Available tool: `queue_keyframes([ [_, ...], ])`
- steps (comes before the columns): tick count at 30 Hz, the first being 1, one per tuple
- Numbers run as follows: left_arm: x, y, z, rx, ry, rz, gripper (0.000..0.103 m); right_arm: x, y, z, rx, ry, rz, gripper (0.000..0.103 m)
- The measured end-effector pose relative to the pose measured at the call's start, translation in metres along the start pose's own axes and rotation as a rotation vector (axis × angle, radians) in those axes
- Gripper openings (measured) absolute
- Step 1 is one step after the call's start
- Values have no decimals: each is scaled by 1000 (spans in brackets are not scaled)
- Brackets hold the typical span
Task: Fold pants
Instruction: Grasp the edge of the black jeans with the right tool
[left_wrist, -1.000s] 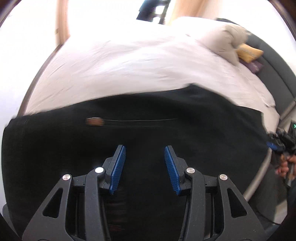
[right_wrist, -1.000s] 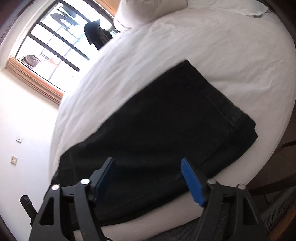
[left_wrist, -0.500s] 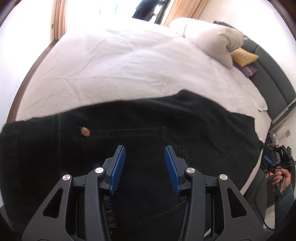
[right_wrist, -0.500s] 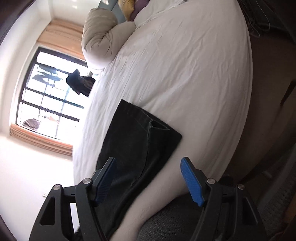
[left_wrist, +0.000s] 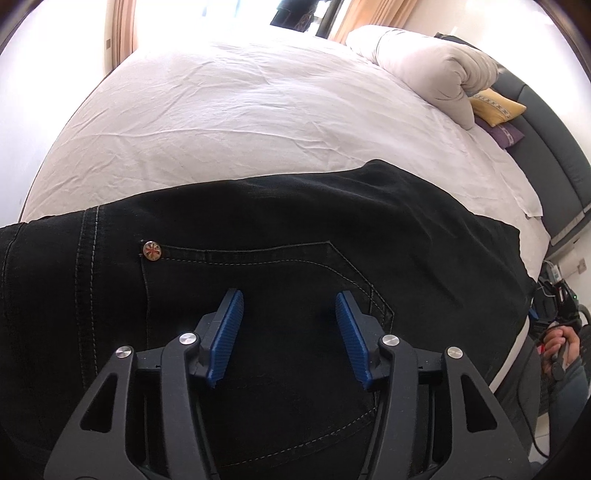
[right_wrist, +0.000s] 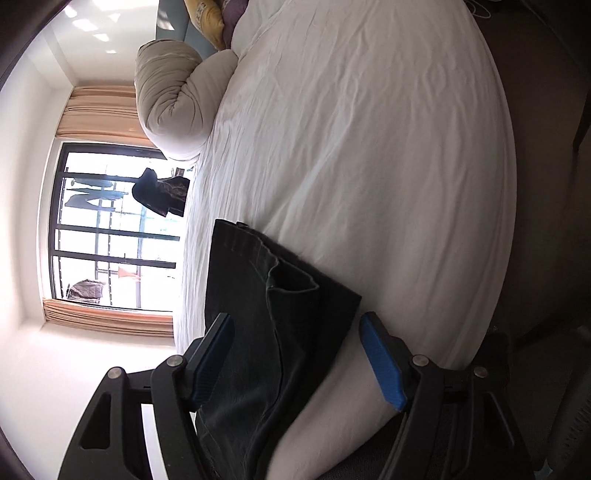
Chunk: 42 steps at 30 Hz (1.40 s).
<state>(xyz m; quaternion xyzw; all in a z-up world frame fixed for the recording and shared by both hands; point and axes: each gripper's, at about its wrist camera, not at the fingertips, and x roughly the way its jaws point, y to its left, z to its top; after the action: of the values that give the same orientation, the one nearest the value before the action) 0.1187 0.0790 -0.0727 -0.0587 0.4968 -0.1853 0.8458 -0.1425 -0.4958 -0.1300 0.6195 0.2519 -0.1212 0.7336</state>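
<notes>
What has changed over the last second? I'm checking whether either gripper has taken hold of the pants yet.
Neither has. The right gripper has rolled sideways and swung toward the end of the black pants, which now shows as a narrow strip. The left gripper shifted only slightly over the pocket area and its view sharpened. Both stay open and empty; the pants still lie flat on the bed.

The pants (left_wrist: 295, 229) are matt black denim with pale stitching and a shiny metal rivet (left_wrist: 152, 251). The bed sheet (left_wrist: 240, 122) is white, creased cloth. Both grippers' pads (left_wrist: 225, 332) are ribbed blue plastic on matt black frames with bright metal pins.
</notes>
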Motion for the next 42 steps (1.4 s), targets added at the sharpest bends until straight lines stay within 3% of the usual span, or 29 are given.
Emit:
queue_keyframes([
  [11,2,-1,-2,19,-9,7,54,9,1,3,5,9,19,73],
  [19,2,-1,-2,25,-9,11,54,14,-1,-2,37,24,44,50],
  [26,2,-1,-2,22,-10,11,54,14,-12,0,116,-5,115,49],
  [30,2,-2,-3,21,-9,14,54,18,-13,2,118,-9,113,45],
  [32,1,-1,-3,21,-9,15,54,19,-12,3,111,-7,113,40],
  [34,1,-1,-2,23,-7,18,54,21,-10,5,101,-3,101,27],
  [42,13,-10,4,79,67,90,54,22,1,4,45,-30,64,22],
])
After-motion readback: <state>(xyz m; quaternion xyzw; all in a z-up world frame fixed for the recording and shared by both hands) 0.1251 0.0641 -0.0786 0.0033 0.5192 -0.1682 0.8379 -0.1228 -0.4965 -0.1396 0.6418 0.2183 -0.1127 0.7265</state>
